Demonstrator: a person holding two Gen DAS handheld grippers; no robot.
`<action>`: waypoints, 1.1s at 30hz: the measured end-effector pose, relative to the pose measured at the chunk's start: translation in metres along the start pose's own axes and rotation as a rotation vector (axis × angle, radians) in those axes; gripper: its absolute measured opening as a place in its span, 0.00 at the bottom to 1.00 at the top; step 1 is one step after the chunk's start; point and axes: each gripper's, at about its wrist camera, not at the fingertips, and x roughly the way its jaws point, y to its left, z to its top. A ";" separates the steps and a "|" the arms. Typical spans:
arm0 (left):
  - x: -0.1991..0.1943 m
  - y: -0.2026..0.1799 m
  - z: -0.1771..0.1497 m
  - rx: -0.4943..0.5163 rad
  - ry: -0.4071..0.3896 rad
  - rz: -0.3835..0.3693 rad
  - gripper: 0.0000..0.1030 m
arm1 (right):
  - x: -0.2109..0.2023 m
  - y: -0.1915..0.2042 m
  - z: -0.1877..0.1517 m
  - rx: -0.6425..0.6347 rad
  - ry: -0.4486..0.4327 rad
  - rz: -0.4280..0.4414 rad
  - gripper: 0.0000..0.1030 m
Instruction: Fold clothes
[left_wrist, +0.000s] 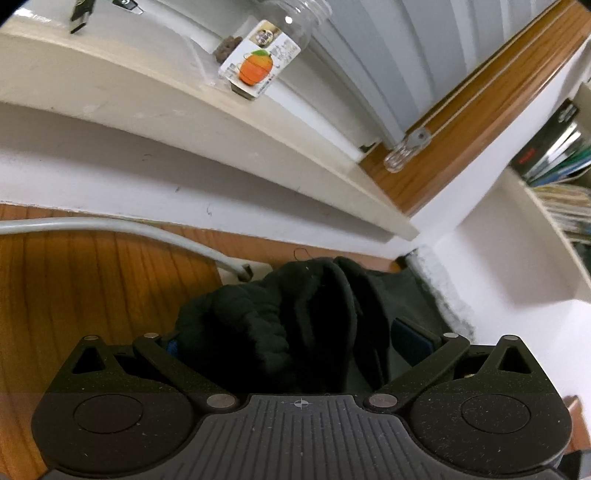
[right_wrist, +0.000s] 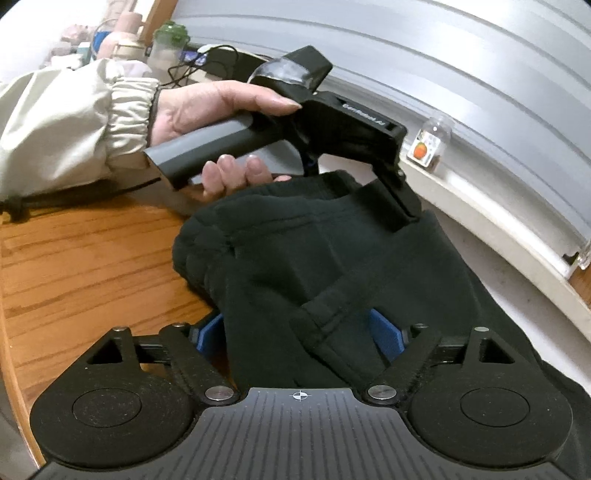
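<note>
A black garment, thick with an elastic waistband, lies bunched on the wooden table close to the wall. In the right wrist view my right gripper is shut on a folded, hemmed part of it, and cloth fills the gap between the blue pads. My left gripper is held by a hand in a beige sleeve, with its fingers down on the garment's far edge. In the left wrist view the left gripper is closed on a thick bunch of the garment, and cloth nearly hides its pads.
A white ledge runs along the wall, with a clear jar bearing an orange label on it. A grey cable crosses the table. Shelves with books stand to the right. Bottles and cables crowd the far left.
</note>
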 end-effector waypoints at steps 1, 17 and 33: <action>-0.002 -0.003 0.000 0.008 -0.002 0.008 1.00 | 0.000 0.000 0.000 0.003 0.001 0.001 0.75; 0.008 -0.009 0.002 0.065 0.059 0.044 0.87 | -0.001 0.006 -0.007 -0.005 0.004 -0.019 0.67; -0.002 -0.028 0.013 0.169 0.111 0.080 0.43 | -0.012 0.011 -0.003 -0.010 -0.073 -0.084 0.33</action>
